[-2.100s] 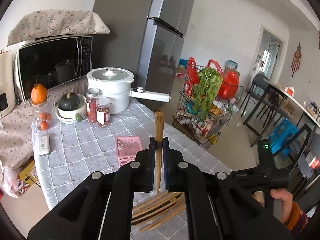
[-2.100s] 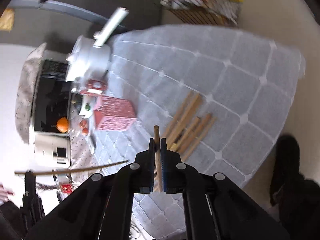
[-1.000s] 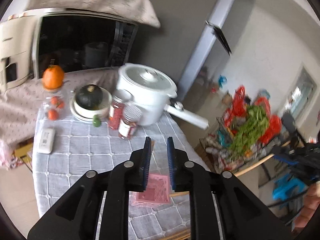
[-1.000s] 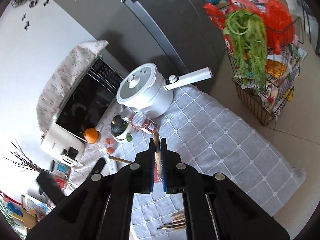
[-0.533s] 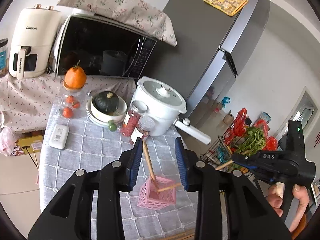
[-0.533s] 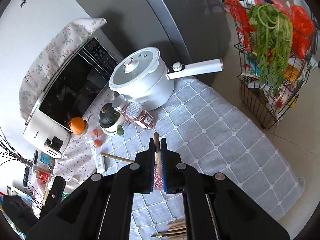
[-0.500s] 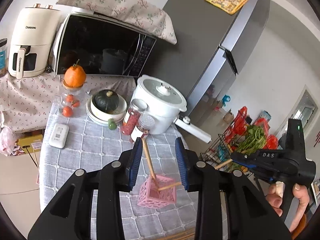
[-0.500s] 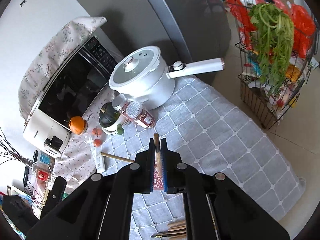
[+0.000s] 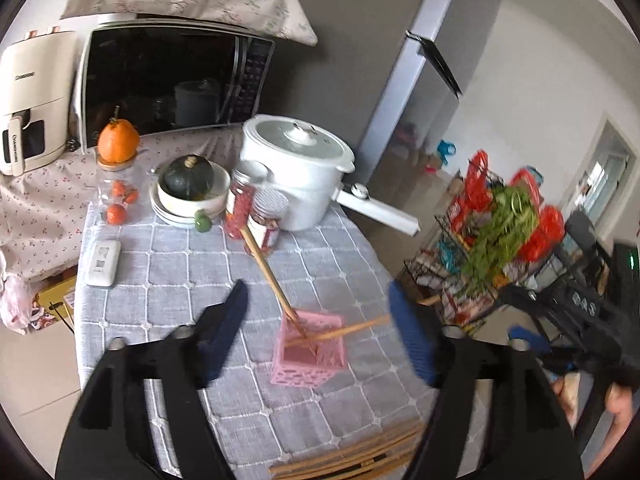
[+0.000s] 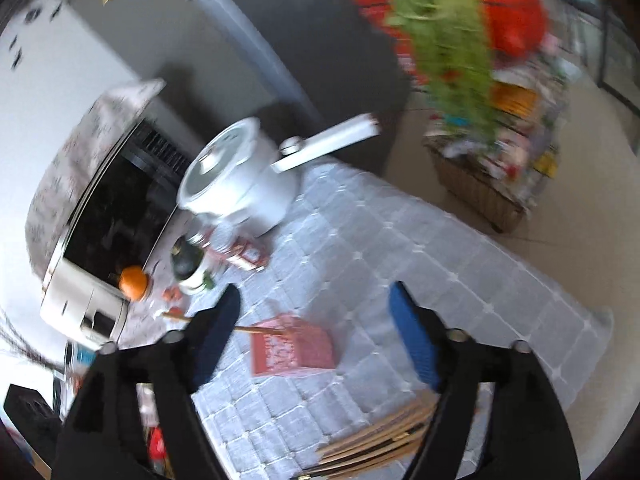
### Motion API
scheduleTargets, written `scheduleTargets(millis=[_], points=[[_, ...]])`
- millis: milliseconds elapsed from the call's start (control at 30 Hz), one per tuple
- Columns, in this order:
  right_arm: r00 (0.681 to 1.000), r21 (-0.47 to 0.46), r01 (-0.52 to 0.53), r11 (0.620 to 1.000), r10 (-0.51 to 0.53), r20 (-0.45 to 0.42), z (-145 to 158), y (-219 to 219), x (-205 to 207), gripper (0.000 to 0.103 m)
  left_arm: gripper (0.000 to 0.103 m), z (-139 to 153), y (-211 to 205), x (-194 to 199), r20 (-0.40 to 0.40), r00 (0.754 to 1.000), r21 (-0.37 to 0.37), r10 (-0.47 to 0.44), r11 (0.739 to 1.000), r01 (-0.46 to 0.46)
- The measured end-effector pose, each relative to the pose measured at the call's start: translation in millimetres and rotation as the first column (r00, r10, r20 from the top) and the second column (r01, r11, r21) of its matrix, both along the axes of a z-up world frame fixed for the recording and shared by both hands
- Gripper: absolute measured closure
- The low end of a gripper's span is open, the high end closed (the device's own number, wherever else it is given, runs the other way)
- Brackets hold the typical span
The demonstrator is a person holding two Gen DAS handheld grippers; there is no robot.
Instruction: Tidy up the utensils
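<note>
A pink lattice basket (image 9: 308,354) stands on the grey checked tablecloth (image 9: 168,264). Two wooden chopsticks rest in it: one chopstick (image 9: 266,268) leans up toward the jars, the other chopstick (image 9: 352,327) leans out to the right. My left gripper (image 9: 318,312) hovers just before the basket, jaws opening, nothing pressed between the pads. My right gripper (image 10: 316,312) also hangs above the basket (image 10: 292,350), jaws opening and empty. A loose pile of chopsticks (image 9: 360,460) lies at the near table edge, seen blurred as the chopstick pile (image 10: 380,440) in the right wrist view.
Behind the basket stand two jars (image 9: 260,216), a white pot with a long handle (image 9: 296,168), a bowl with a squash (image 9: 188,188), a phone (image 9: 102,262) and a microwave (image 9: 168,80). A wire rack of groceries (image 9: 496,232) stands off the table's right. A hand (image 9: 620,396) shows at far right.
Both grippers' jaws have spread wide. The right gripper has let go of its chopstick, which now rests in the pink basket beside the first, and its view has sunk toward the table.
</note>
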State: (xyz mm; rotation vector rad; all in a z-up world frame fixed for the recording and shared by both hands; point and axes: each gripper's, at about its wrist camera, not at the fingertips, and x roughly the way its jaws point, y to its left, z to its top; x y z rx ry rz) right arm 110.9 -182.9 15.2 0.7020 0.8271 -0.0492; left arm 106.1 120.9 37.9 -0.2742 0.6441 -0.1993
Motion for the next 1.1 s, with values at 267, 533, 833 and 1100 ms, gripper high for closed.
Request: scheduleTargets(millis=[267,533,833,1100], points=[[0.964,0.083,0.144,0.986,-0.12,-0.238,-104,-64,-70,0.013,0.007,-52,-76,-6,-0.156,0.965,0.204,-0.209,0.949,0.239],[0.909,0.273,0.188,0.944,-0.062,-0.413,-165,-92,-88,0.013,0.008,-148,-182,2,-0.462,0.78,0.267,-0.422,0.772,0.576],[0.912,0.414,0.142,0.899,0.045,-0.409,-170,-95,-93,0.013,0.038,-188,-219,44,-0.643,0.656,0.213,-0.395,0.73,0.649],[0.909,0.494,0.153,0.856,0.074,-0.411,-174,-96,-97,0.013,0.061,-212,-237,50,-0.698,0.62,0.255,-0.358,0.684,0.683]])
